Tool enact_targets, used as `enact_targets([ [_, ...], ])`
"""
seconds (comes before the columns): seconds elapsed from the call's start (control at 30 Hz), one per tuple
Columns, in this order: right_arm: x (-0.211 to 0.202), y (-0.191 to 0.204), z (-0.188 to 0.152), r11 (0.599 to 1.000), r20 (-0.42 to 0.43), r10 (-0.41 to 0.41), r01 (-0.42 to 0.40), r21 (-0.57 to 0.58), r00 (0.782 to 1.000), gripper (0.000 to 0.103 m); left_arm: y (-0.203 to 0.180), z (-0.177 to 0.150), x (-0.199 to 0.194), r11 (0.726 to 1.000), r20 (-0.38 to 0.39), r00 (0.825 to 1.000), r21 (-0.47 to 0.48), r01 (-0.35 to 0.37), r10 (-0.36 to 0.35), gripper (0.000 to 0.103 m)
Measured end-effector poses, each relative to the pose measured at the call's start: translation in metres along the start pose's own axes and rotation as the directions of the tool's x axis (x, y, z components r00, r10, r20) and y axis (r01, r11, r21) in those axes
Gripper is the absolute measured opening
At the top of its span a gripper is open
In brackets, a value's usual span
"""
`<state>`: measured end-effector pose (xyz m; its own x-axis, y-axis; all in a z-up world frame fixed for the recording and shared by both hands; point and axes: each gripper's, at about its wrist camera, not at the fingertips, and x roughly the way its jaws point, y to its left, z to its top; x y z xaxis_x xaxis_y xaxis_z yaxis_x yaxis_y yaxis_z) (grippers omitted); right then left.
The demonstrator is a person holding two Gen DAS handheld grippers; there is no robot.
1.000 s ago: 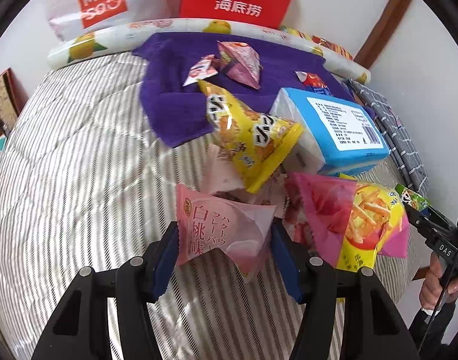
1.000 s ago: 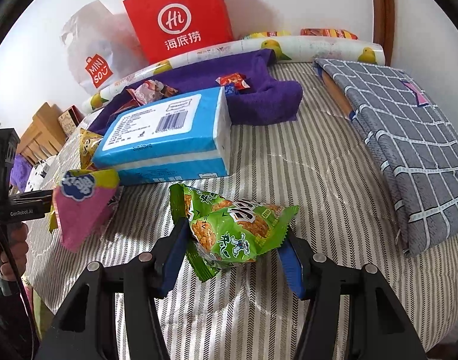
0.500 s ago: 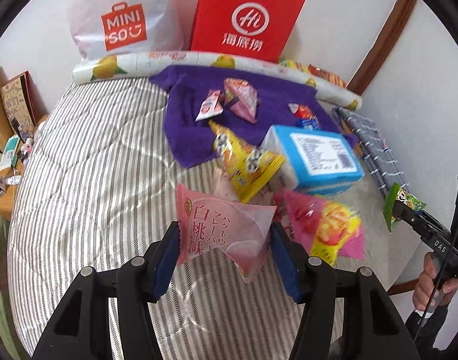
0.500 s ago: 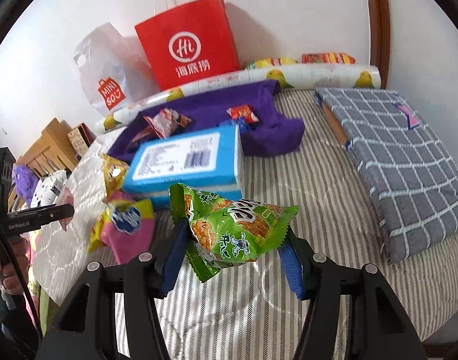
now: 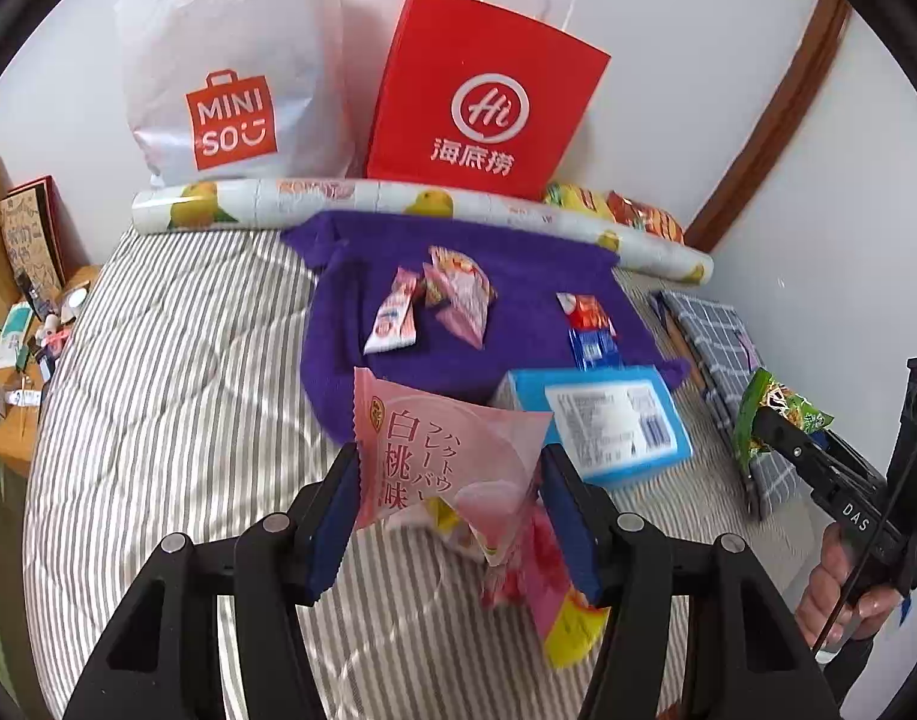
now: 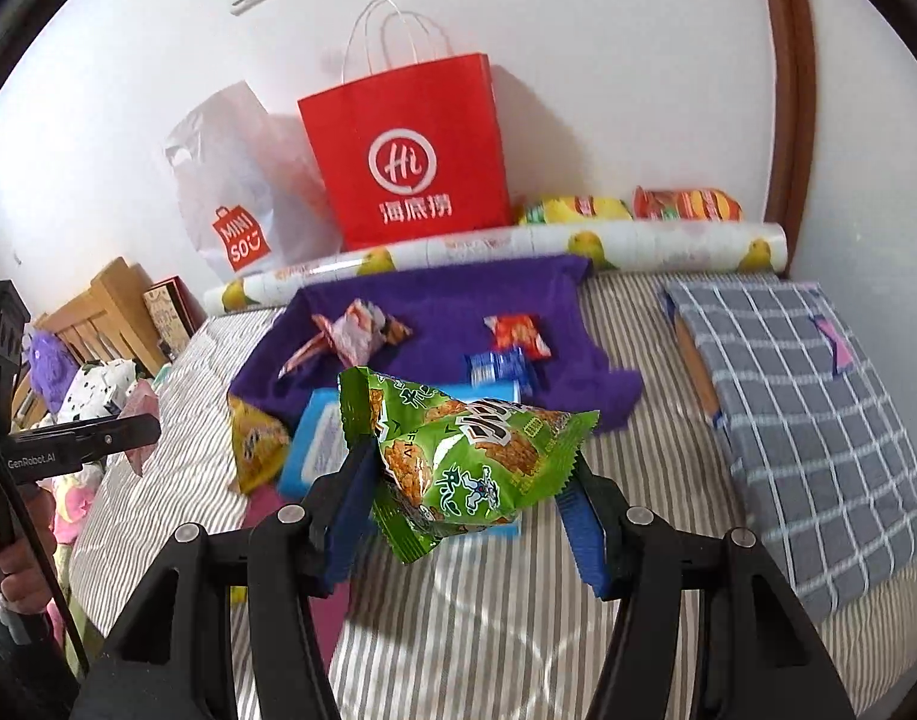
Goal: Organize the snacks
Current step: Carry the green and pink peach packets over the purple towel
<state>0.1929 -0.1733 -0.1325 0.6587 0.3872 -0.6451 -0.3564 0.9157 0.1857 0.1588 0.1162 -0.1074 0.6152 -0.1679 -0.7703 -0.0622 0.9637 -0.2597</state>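
- Holding one snack each, both tongs were up above the striped bed (image 5: 176, 396).
- The left tongs (image 5: 449, 483) were closed on a pink peach packet (image 5: 440, 450). The pads squeezed its two side edges, and it hung in the air at about 6 o'clock in the left view.
- The right tongs (image 6: 467, 483) were closed on a green rice cracker bag (image 6: 464, 456), also by its sides. It sat near the middle of the right view.
- Both packets looked light, puffy and crinkly. I think the film could be slippery, and a hard squeeze might crush the snack inside.
- The flat sealed edges looked like the best spots to take hold of, not the fat middle.
- A purple towel (image 5: 518, 276) lay at 12 o'clock from the pink packet, with small snacks (image 5: 458, 300) already on it. That looked like the place to sort things.
- A blue box (image 5: 614, 420) sat at about 3 o'clock, just beside the towel.
- A red paper bag (image 6: 404, 150) stood against the wall at 12 o'clock.
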Motion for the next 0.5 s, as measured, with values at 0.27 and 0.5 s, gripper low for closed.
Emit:
enact_targets([
  [0.27,0.037,0.004,0.042,1.0,0.015,0.026,-0.026,-0.002,1.0,0.057,-0.004,0.037,0.023,1.0,0.011,1.0,-0.017,0.007,-0.006,0.057],
  [0.5,0.075,0.004,0.07,0.998,0.015,0.052,-0.052,0.022,0.999,0.057,-0.006,0.061,0.05,0.999,0.02,1.0,-0.03,0.016,-0.016,0.057],
])
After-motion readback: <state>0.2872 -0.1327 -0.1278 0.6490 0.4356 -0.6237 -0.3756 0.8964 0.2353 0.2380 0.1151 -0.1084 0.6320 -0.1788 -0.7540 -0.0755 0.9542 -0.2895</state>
